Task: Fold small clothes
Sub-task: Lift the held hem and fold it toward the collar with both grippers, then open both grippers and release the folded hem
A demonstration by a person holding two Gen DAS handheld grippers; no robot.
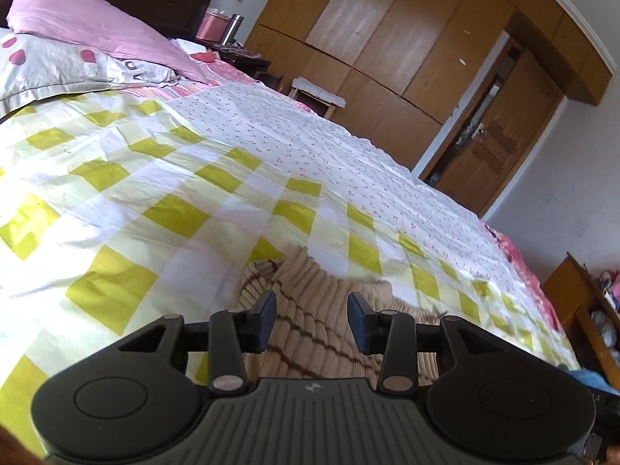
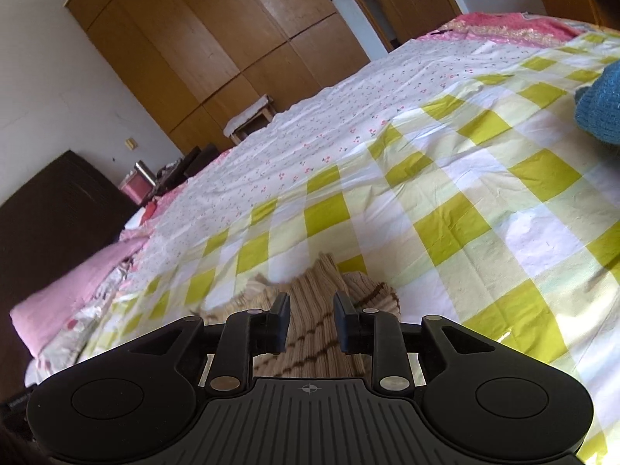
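A beige ribbed knit garment with thin brown wavy stripes (image 1: 310, 310) lies on the yellow-and-white checked bedspread (image 1: 155, 193), right in front of both grippers. My left gripper (image 1: 312, 317) is open, its fingers apart just above the knit. In the right wrist view the same garment (image 2: 310, 298) lies under my right gripper (image 2: 311, 321), which is also open with the fabric showing between its fingers. I cannot tell whether the fingertips touch the cloth.
A blue knit item (image 2: 600, 104) lies on the bed at the far right. Pink and grey pillows (image 1: 97, 27) sit at the head of the bed. A wooden wardrobe (image 1: 387, 38), a door (image 1: 492, 143) and a small stool (image 1: 317, 95) stand beyond the bed.
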